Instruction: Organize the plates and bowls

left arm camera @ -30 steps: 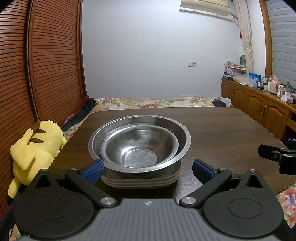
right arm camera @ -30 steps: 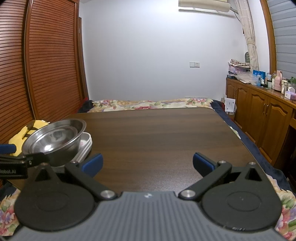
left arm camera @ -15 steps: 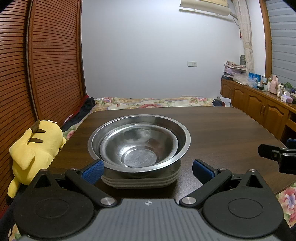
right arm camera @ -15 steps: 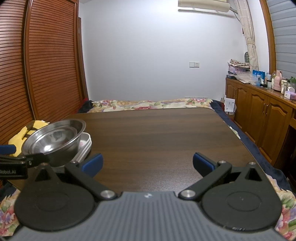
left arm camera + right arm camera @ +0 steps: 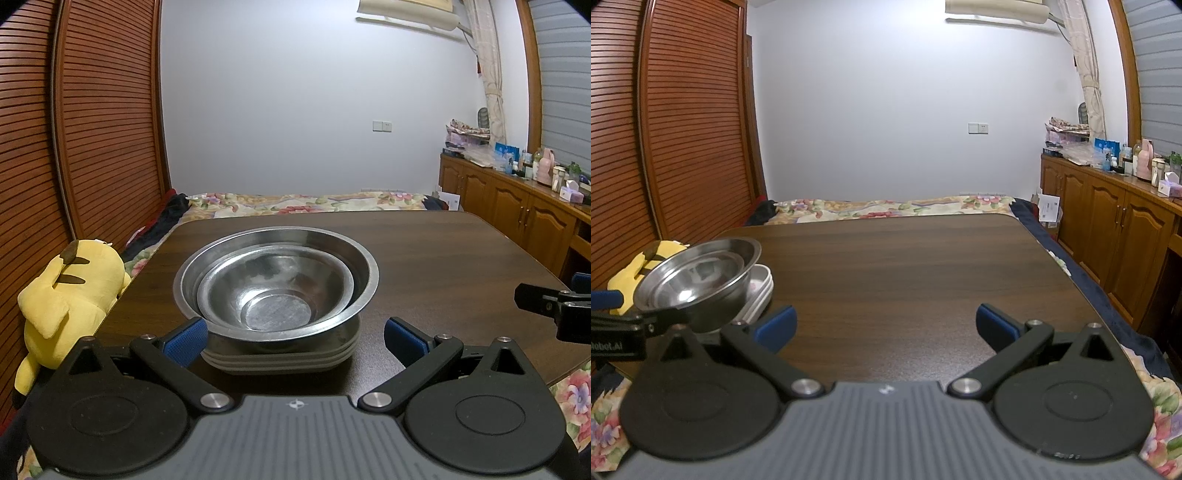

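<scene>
Hardly any change can be made out over the last second. In the left wrist view, the nested pair of shiny steel bowls and the stack of pale rounded plates beneath it are framed very slightly further left than before. Only a faint drift of the left gripper is indicated by this.
</scene>
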Action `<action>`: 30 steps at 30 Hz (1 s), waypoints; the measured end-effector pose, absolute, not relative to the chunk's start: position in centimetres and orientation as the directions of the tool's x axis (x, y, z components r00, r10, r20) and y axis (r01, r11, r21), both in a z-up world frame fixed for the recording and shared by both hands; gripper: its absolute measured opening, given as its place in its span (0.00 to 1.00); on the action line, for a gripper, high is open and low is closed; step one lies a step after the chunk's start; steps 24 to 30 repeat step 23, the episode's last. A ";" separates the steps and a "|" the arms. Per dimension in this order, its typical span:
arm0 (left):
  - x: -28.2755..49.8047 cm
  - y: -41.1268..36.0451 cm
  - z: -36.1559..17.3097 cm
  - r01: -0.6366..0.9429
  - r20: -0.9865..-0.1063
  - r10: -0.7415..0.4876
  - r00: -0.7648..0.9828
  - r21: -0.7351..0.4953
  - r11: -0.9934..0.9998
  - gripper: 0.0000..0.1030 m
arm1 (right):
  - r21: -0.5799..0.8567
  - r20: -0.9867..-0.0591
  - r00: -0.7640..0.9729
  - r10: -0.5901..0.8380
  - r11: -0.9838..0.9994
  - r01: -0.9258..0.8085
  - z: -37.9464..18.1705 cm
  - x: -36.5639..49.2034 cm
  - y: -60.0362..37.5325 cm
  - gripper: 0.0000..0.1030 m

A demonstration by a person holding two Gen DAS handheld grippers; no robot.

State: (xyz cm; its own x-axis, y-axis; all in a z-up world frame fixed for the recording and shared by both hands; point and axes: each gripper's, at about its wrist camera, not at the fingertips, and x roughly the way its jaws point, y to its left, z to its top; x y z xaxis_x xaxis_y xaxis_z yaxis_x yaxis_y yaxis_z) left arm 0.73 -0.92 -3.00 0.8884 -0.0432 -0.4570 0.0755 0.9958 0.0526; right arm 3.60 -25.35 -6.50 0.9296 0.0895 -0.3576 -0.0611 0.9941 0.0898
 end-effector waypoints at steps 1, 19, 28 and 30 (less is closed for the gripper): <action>0.7 -0.9 -3.0 0.076 -0.457 -0.043 0.888 0.053 0.996 1.00 | 0.090 -0.357 0.930 0.090 0.994 -0.061 -6.5 3.6 -25.3 1.00; 0.7 -1.0 -3.0 0.078 -0.458 -0.045 0.888 0.053 0.996 1.00 | 0.095 -0.358 0.929 0.090 0.994 -0.059 -6.5 3.7 -25.4 1.00; 0.8 -0.9 -3.0 0.077 -0.458 -0.044 0.888 0.052 0.996 1.00 | 0.097 -0.361 0.928 0.089 0.994 -0.057 -6.5 3.7 -25.3 1.00; 0.8 -0.9 -3.0 0.077 -0.458 -0.044 0.888 0.052 0.996 1.00 | 0.097 -0.361 0.928 0.089 0.994 -0.057 -6.5 3.7 -25.3 1.00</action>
